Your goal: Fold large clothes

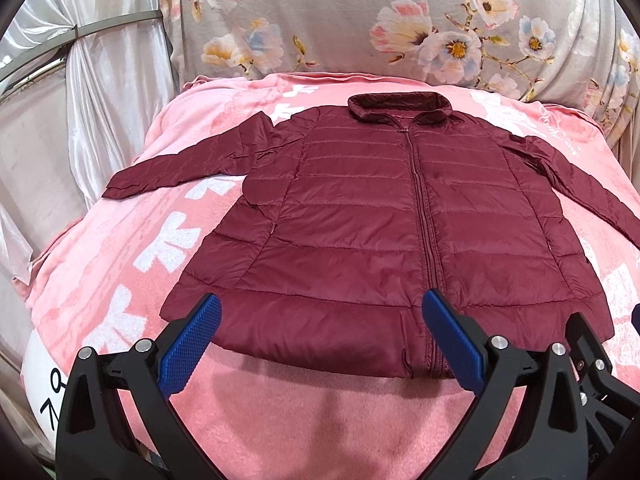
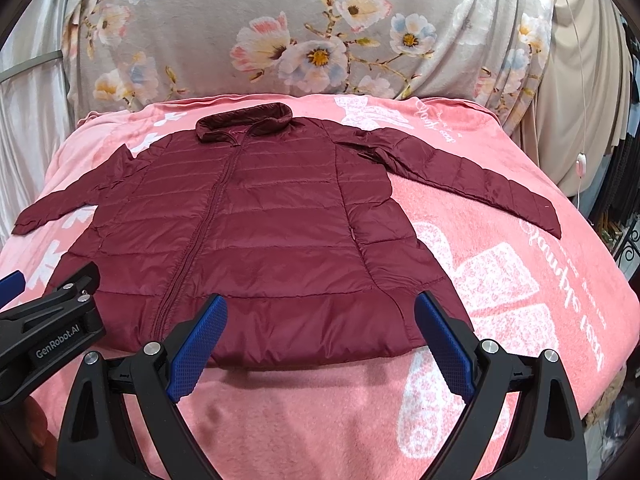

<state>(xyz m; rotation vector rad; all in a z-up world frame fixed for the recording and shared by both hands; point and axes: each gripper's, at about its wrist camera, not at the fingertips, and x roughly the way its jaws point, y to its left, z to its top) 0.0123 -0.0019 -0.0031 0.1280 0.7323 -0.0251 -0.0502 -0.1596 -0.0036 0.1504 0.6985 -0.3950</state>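
The left gripper [image 1: 322,304] hangs just above the near hem of the jacket [image 1: 360,216], its blue-padded fingers [image 1: 192,344] spread wide and holding nothing. The right gripper [image 2: 320,304] hovers beside it over the same hem, equally wide open and empty; its black frame shows at the lower right edge of the left wrist view, and the left one's frame, marked "GenRobot.AI", shows at the lower left of the right wrist view.

The dark red quilted jacket [image 2: 260,220] lies flat and face up on a pink blanket [image 2: 500,280] with white printed shapes and lettering. It is zipped shut, its zipper [image 1: 424,208] running from collar to hem. The collar [image 1: 400,106] points away from the grippers. Both sleeves are spread outward: the left sleeve [image 1: 180,160] angles toward the blanket's left edge, the right sleeve [image 2: 472,176] stretches over the blanket toward the right.

Behind the blanket rises a grey floral cloth [image 1: 380,20] draped over something bulky. To the left hangs shiny white fabric [image 1: 100,80] bound with a band. At the far right of the right wrist view a thin white cord [image 2: 580,120] dangles with a small switch. Nothing lies on the jacket or between it and the grippers.
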